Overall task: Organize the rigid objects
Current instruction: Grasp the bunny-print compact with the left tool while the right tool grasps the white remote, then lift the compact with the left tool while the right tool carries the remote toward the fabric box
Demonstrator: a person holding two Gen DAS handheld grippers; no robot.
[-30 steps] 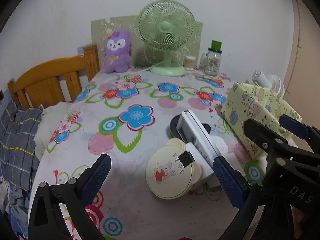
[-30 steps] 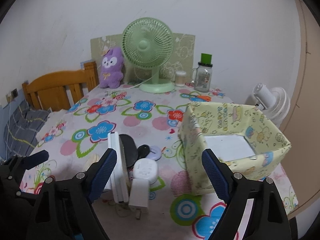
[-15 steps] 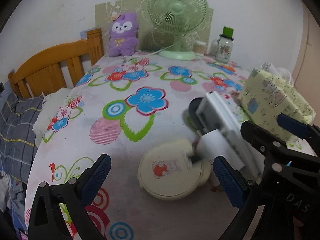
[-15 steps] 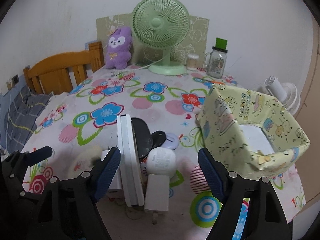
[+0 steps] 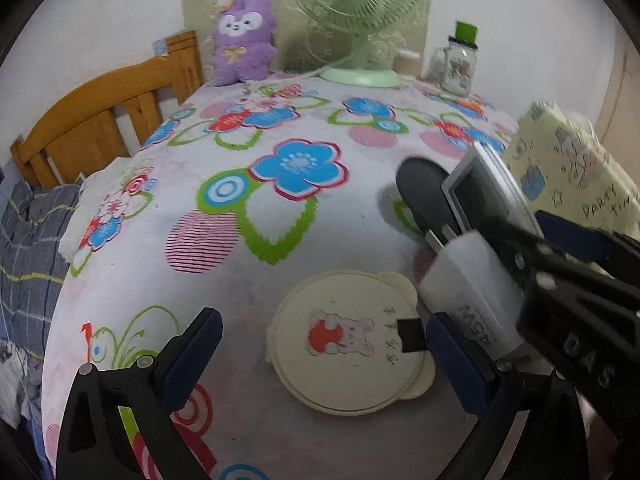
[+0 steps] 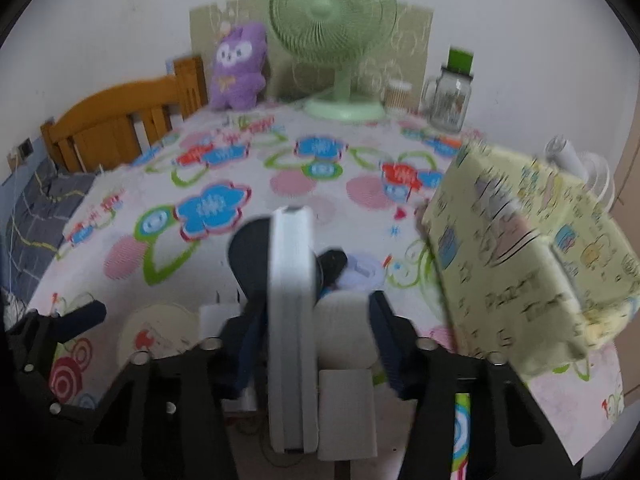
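A pile of small objects lies on the flowered table. In the right wrist view my right gripper (image 6: 314,340) straddles a white remote (image 6: 291,320) standing on edge and a white round plug adapter (image 6: 346,344); its jaws are closing around both, and whether the pads touch is blurred. A black disc (image 6: 250,256) and a pale lilac disc (image 6: 362,272) lie behind. In the left wrist view my left gripper (image 5: 320,354) is open and empty over a cream bear-shaped lid (image 5: 348,344). A white charger (image 5: 468,292) and the remote (image 5: 488,192) lie to its right, under the right gripper (image 5: 560,256).
A yellow patterned box (image 6: 520,252) stands open at the right, beside the pile. A green fan (image 6: 332,36), a purple plush (image 6: 238,68), a glass jar (image 6: 450,96) and a small canister stand at the back. A wooden bed frame (image 5: 100,120) borders the left.
Both grippers moved forward and down toward the pile. The right gripper's jaws narrowed from wide open to around the remote and the adapter. The left gripper stayed open.
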